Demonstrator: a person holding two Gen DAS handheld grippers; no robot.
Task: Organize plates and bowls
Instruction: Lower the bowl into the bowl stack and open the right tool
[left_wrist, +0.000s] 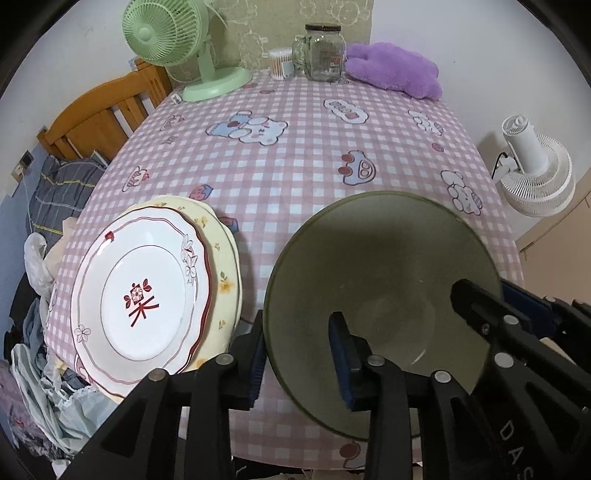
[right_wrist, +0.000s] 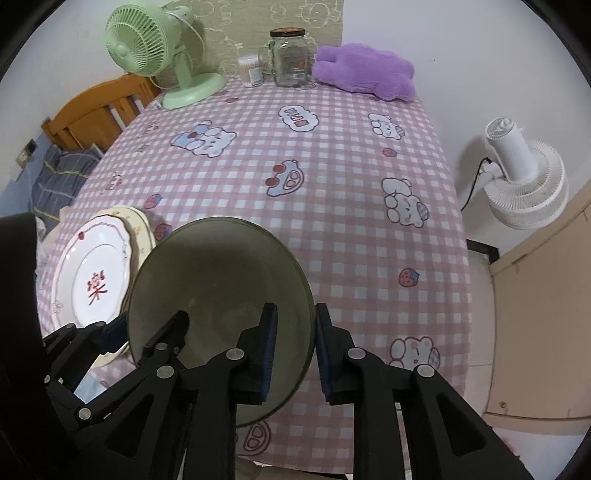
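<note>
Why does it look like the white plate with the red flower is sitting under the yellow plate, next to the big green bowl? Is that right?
Not quite. The white plate lies on top of the yellow plate, not under it; the left wrist view shows the yellow rim peeking out beneath. The rest is right: the stack sits beside the green bowl.

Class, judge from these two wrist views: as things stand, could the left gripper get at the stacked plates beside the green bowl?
Probably yes. The left gripper straddles the green bowl's left rim, jaws slightly apart, and the stacked plates lie directly beside it with nothing between. It must clear the bowl's rim first.
</note>
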